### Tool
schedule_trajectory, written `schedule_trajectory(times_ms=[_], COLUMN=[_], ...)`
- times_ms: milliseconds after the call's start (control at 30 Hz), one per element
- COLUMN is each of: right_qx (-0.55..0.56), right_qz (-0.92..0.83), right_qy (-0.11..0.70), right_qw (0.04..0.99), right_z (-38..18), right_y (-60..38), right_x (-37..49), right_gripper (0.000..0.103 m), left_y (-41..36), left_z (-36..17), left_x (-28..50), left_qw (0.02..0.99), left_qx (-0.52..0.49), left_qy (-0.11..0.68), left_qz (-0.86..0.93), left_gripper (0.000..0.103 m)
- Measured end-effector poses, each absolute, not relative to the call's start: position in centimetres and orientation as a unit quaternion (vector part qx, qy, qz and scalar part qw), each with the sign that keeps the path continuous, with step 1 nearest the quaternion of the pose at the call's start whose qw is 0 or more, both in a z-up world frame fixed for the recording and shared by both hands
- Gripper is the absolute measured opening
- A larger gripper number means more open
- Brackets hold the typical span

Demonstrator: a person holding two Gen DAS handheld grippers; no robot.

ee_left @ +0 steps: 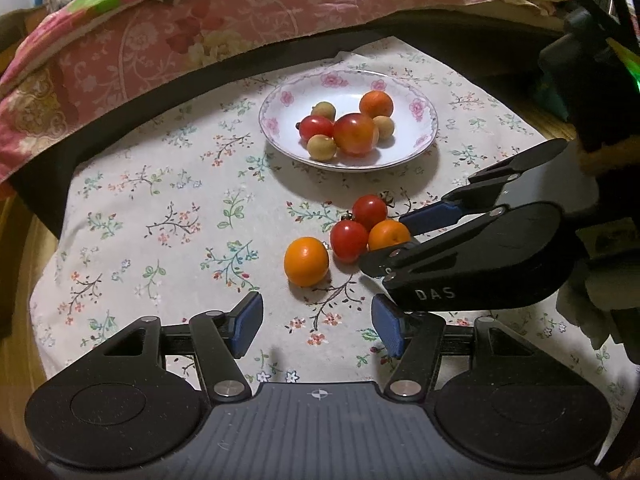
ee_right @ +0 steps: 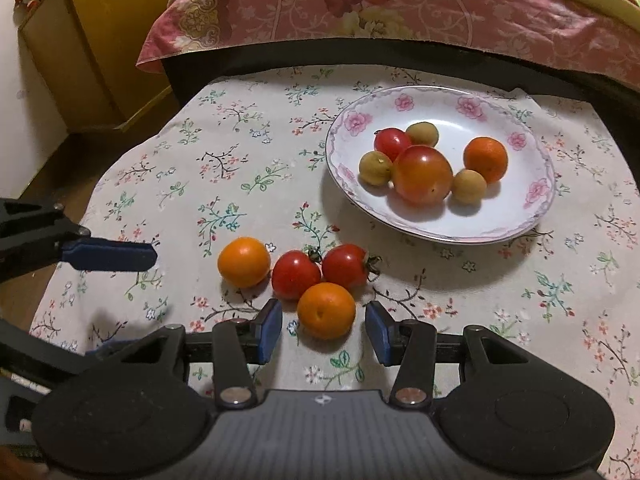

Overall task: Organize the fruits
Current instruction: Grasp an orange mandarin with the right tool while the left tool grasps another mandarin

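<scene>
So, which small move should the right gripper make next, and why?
Probably ease the right gripper forward and close on the orange fruit. Its jaws are open, the fruit sits just ahead between the pads, untouched, and the plate already holds fruit.

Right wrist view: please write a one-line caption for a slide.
Open right gripper straddles an orange on the cloth, beside two tomatoes and a plate of fruit.

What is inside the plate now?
The plate holds six fruits: a large tomato, a small tomato, an orange and three small yellowish fruits. Whether anything lies under the large tomato cannot be seen.
</scene>
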State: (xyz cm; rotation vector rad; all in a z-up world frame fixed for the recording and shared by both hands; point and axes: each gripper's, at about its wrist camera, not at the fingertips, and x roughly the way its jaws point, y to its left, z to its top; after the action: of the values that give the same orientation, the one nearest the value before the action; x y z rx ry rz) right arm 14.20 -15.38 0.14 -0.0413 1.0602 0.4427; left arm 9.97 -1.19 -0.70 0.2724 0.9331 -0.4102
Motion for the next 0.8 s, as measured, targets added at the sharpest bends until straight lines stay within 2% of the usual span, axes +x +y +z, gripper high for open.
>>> schedule_trajectory(times_ms=[100, 167, 500, 667, 800], right_qx=[-0.021, -0.019, 0.014, 0.018, 0.021], right_qz=[0.207, 0.209, 0.188, 0.183, 0.178], right_qy=[0.505, 0.504, 0.511, 0.517, 0.525], right_qw=[0.838, 0.838, 0.838, 0.836, 0.832], right_z=[-0.4, -0.3, 0.8, 0.9, 0.5], right_y=[-15.1, -15.1, -17.6, -17.9, -18.2], right_x=[14.6, 14.6, 14.6, 14.6, 14.8], right_gripper=[0.035, 0.032, 0.032, 0.032, 0.032], left_y=[-1.1, -1.1, -2.5, -2.4, -2.7], left_z=[-1.0, -1.3, -2.4, -3.1, -3.3], left_x=[10.5, 10.8, 12.5, 13.3, 13.9], left_qw=[0.864, 0.864, 0.862, 0.86, 0.859], left_qx=[0.128, 0.128, 0.134, 0.13, 0.125], left_qy=[0.447, 0.448, 0.443, 0.452, 0.454], left_qz=[-0.192, -0.19, -0.205, -0.201, -0.202], left_gripper=[0.068, 0.068, 0.059, 0.047, 0.043])
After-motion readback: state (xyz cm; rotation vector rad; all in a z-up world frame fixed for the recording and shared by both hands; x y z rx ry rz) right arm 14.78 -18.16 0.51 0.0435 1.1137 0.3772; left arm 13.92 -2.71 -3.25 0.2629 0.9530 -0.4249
